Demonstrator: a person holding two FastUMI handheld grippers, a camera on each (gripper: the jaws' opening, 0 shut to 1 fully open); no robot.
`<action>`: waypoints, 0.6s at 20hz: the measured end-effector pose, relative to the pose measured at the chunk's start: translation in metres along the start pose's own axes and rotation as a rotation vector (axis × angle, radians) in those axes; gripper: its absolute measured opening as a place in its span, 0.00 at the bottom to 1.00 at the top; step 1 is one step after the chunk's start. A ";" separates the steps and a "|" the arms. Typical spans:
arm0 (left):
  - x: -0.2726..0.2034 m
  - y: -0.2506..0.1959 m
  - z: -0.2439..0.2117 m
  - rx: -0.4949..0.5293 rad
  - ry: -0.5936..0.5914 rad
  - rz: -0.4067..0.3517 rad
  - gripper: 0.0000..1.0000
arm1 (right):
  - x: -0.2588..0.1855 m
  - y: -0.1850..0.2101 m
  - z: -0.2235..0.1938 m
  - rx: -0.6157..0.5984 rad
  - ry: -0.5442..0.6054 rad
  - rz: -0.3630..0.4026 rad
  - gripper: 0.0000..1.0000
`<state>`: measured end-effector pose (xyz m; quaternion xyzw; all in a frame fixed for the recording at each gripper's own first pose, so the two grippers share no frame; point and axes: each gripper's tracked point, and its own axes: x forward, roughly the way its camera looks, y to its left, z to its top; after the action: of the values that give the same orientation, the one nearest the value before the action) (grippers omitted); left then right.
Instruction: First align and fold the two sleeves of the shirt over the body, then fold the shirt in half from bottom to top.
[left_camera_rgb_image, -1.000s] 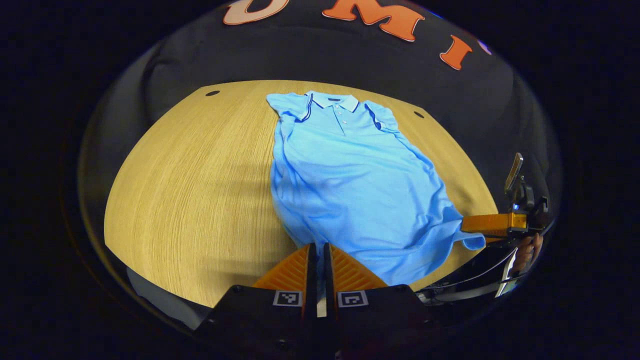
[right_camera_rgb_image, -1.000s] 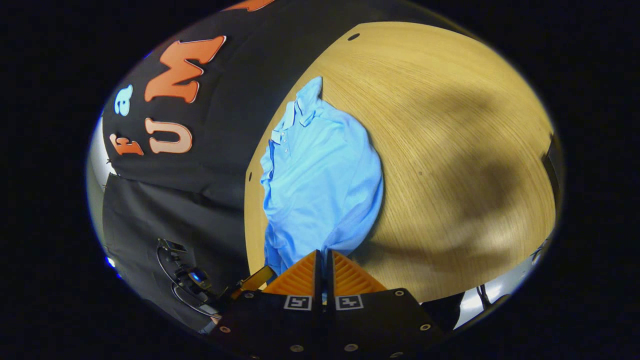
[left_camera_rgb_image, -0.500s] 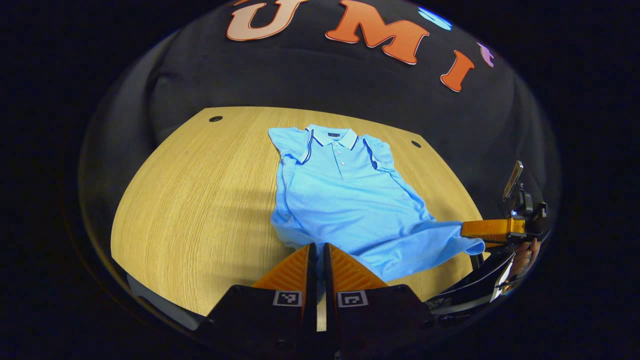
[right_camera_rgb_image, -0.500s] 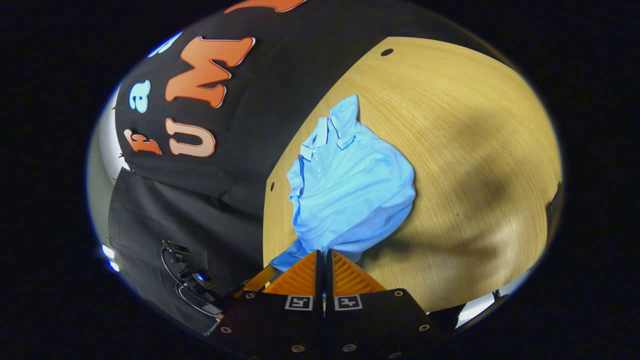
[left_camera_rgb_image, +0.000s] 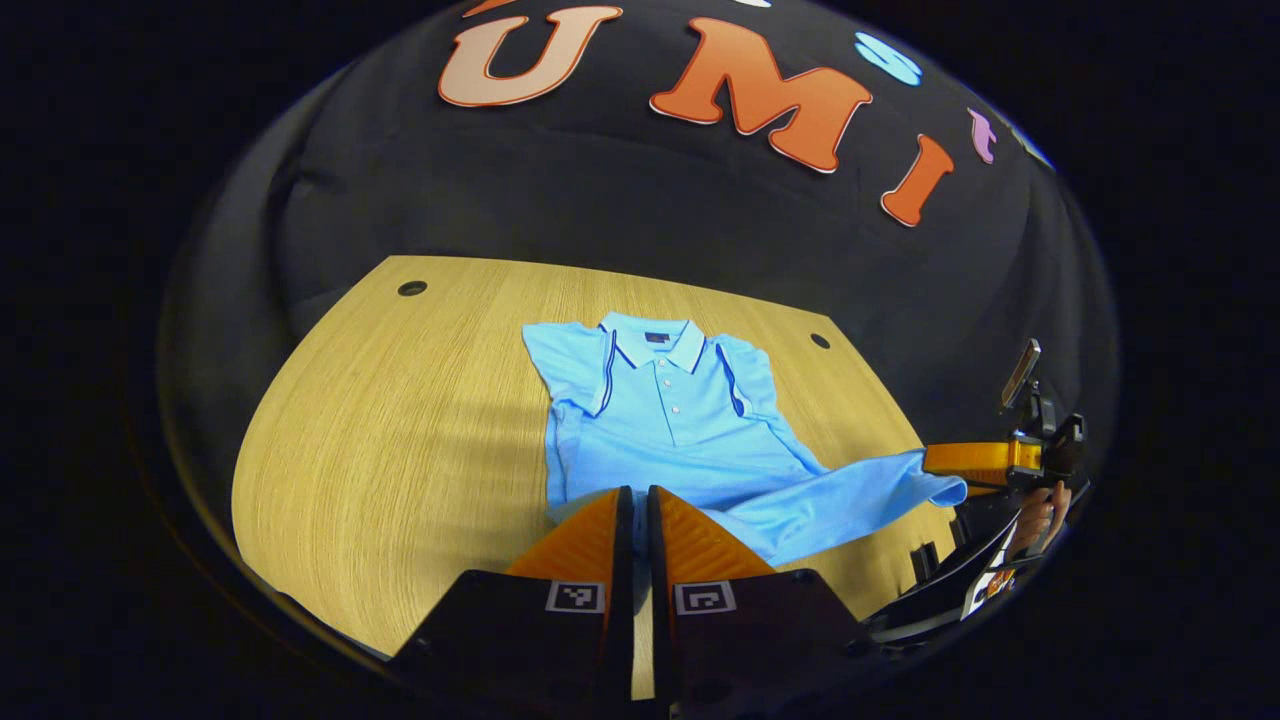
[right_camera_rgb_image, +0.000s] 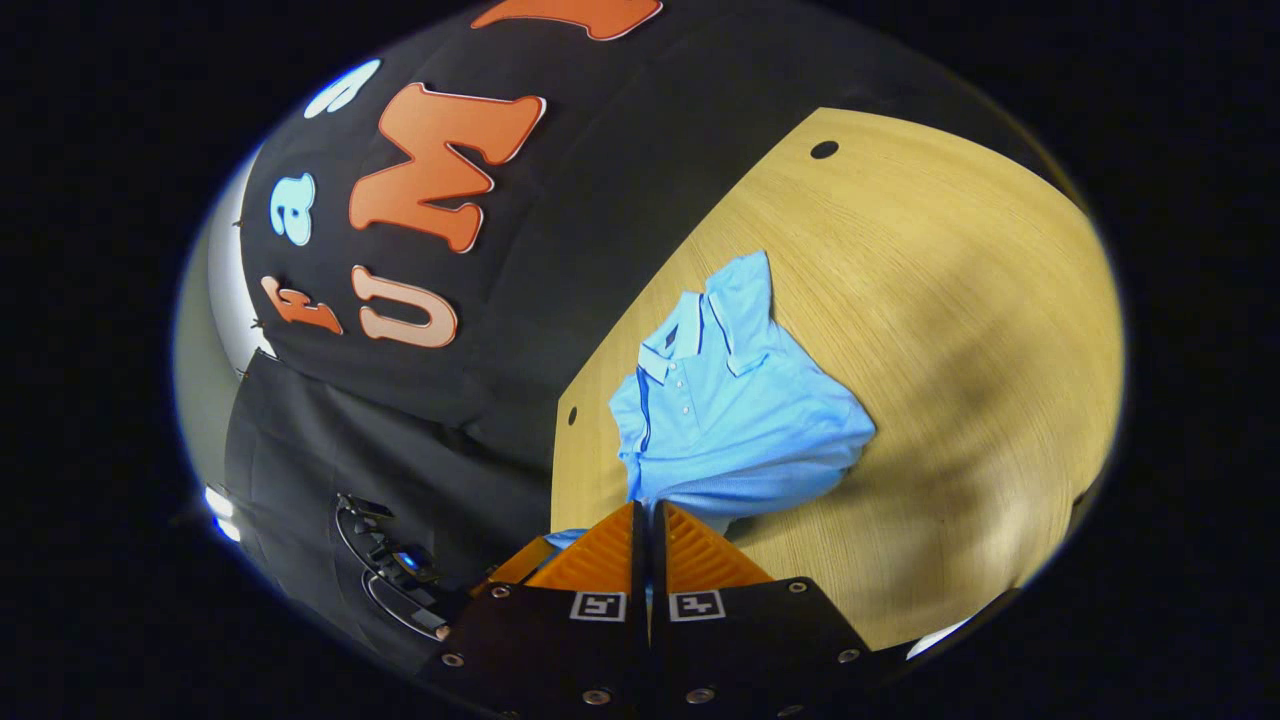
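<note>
So the light blue polo shirt (left_camera_rgb_image: 670, 420) lies collar-up on the counter (left_camera_rgb_image: 400, 420), sleeves folded in, hem lifted, pinched by both tongs: left (left_camera_rgb_image: 634, 505), right (right_camera_rgb_image: 648, 520).

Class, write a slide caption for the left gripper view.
Both grippers lift the blue polo shirt by its hem above the wooden table.

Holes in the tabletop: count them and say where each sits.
2. One hole lies near the far left corner of the wooden table, left of the shirt; the other hole lies near the far right corner, right of the collar. Others may be hidden under the shirt.
</note>
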<state>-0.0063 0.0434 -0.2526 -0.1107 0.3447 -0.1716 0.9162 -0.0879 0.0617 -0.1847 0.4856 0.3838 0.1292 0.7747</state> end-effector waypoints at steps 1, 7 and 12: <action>0.006 0.004 0.012 0.016 -0.006 -0.004 0.12 | 0.005 0.001 0.009 -0.014 -0.010 -0.014 0.01; 0.061 0.015 0.072 0.066 -0.016 -0.049 0.12 | 0.048 0.018 0.076 -0.026 -0.094 -0.058 0.02; 0.116 0.036 0.119 0.082 -0.031 -0.055 0.12 | 0.090 0.018 0.123 -0.027 -0.125 -0.119 0.02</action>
<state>0.1632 0.0410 -0.2453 -0.0852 0.3202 -0.2088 0.9201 0.0644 0.0417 -0.1826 0.4586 0.3610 0.0577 0.8100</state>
